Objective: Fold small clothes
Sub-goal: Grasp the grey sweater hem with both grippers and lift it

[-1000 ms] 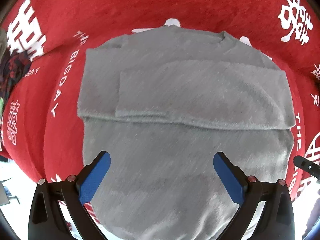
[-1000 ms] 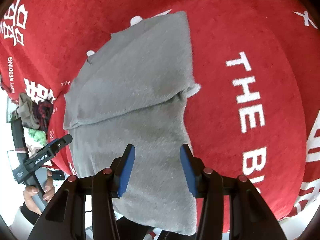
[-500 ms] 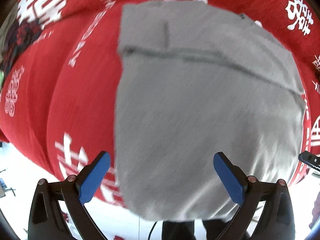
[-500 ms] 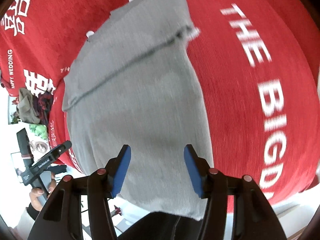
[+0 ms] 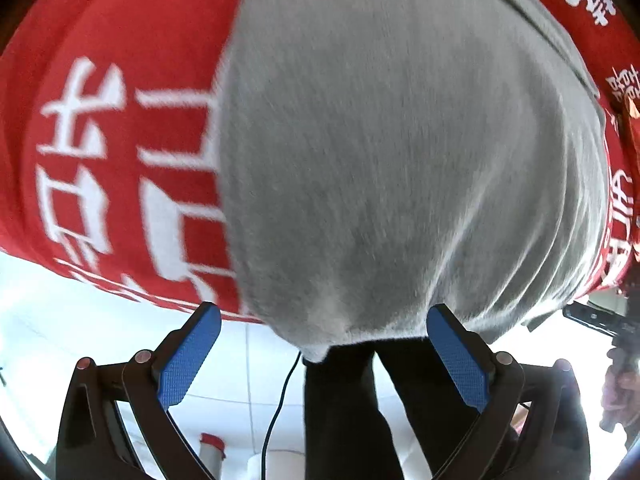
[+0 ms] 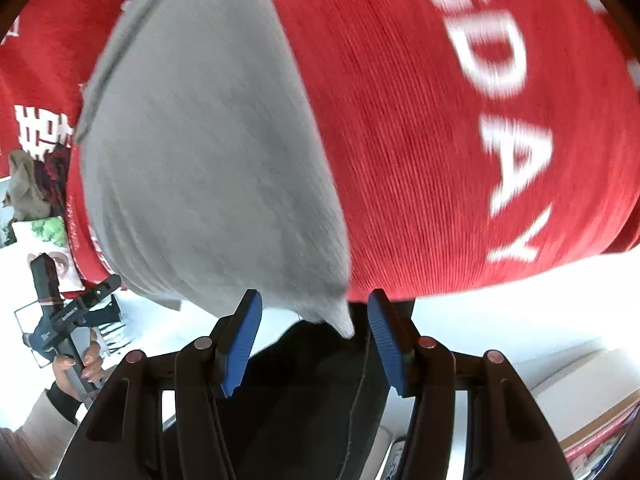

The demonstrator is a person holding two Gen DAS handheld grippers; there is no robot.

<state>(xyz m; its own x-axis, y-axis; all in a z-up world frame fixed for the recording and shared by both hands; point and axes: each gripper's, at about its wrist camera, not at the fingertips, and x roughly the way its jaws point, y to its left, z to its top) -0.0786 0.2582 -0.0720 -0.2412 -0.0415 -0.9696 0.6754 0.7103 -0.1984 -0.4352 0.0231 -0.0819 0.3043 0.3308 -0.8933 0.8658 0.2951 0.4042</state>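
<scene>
A grey garment (image 5: 400, 160) lies flat on a red tablecloth (image 5: 120, 80) with white lettering, and its hem hangs over the near table edge. My left gripper (image 5: 323, 314) is open, and the hem's left corner (image 5: 316, 354) dangles between its blue pads without touching them. In the right wrist view the garment (image 6: 208, 160) runs down to its right corner (image 6: 346, 328), which hangs between the blue pads of my open right gripper (image 6: 315, 300). The tablecloth (image 6: 440, 160) fills the right side. A hand (image 6: 76, 364) holds the left gripper's body at the far left.
The person's dark trousers (image 5: 348, 400) and a black cable (image 5: 280, 400) are below the table edge, over a pale tiled floor. A heap of other clothes (image 6: 28, 188) lies at the table's far left. A red-capped white object (image 5: 210, 446) stands on the floor.
Both grippers have dropped and pulled back from over the garment's middle to its hem at the near table edge. The right jaws stand slightly wider than a second ago.
</scene>
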